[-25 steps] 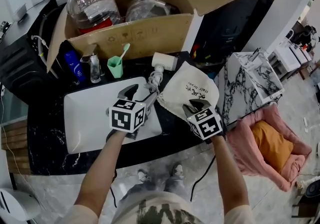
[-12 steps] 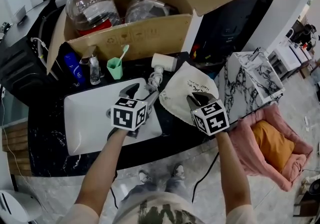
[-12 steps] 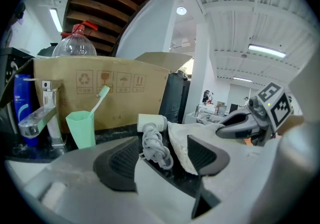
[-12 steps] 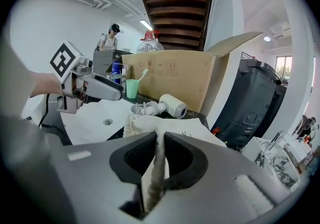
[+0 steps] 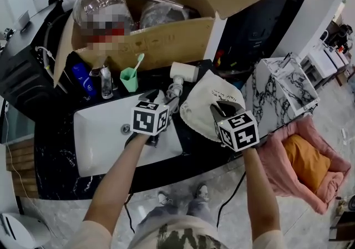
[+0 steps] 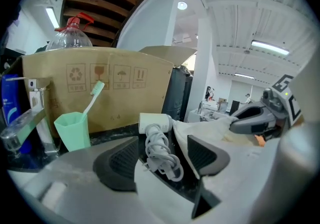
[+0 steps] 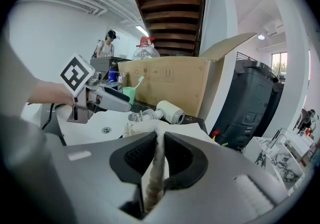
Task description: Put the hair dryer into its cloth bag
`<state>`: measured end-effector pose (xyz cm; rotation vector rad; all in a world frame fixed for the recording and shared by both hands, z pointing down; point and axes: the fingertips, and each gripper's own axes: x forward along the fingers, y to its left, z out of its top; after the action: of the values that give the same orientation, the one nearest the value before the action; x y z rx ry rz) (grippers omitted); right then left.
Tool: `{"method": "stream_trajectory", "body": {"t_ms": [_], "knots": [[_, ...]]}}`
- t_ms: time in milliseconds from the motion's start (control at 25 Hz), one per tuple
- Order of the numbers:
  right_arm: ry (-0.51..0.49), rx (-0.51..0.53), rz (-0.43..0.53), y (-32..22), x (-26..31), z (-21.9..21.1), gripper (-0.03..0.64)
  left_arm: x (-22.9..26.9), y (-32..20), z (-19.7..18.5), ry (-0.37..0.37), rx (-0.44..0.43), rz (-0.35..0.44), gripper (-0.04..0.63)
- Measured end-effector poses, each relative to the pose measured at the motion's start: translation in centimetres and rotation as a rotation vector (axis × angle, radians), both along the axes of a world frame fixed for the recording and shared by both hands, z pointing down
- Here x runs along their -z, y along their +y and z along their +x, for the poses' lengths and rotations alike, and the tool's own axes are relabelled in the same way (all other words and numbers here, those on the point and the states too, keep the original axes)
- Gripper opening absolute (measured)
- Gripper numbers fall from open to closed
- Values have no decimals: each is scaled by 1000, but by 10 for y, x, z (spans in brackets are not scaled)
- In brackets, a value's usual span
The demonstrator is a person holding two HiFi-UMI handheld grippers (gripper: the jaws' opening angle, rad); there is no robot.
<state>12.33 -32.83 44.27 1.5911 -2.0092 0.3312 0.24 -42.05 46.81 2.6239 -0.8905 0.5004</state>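
Surface: black marble counter (image 5: pixel 55 159) with a white rectangular sink basin (image 5: pixel 100 142) set in it; open brown cardboard box (image 5: pixel 161 40) stands behind.
Back edge of basin: mint green plastic cup (image 5: pixel 129 80) holding a toothbrush (image 5: pixel 137 60), chrome faucet (image 5: pixel 105 79), blue bottle (image 5: pixel 83 79).
Hair dryer: white hair dryer (image 5: pixel 183 71) lies on the counter in front of the box, between cup and bag, outside the bag.
Cord: coiled white cord (image 5: pixel 176 88) runs from the dryer toward the basin's right back corner.
Bag: cream cloth bag (image 5: pixel 213 98) with dark print, on the counter just beside the dryer, near edge lifted.
Left gripper: left gripper (image 6: pixel 162 154) over the basin's right end, jaws wide apart; cord shows in the gap, pads not pressing it.
Right gripper: right gripper (image 7: pixel 160 140) has its jaws together, clamped on the bag's thick rim, cloth pinched between the pads.
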Motion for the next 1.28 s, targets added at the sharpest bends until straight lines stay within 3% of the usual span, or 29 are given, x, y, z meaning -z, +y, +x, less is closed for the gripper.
{"method": "stream_trajectory", "body": {"t_ms": [280, 440, 720, 920, 1080, 1280], "knots": [[-36, -16, 11, -2, -2, 1, 48, -20, -24, 27, -51, 6, -89, 358], [-53, -14, 11, -2, -3, 2, 48, -26, -36, 37, -83, 64, -106, 362], [-80, 1, -2, -2, -9, 3, 48, -55, -48, 50, -174, 125, -169, 377], [-97, 15, -10, -3, -12, 4, 48, -72, -56, 51, -267, 157, -158, 387], [-105, 25, -12, -4, -14, 5, 48, -89, -58, 51, -324, 150, -200, 387], [-110, 34, -14, -6, -15, 5, 48, -96, -59, 53, -323, 122, -232, 383]]}}
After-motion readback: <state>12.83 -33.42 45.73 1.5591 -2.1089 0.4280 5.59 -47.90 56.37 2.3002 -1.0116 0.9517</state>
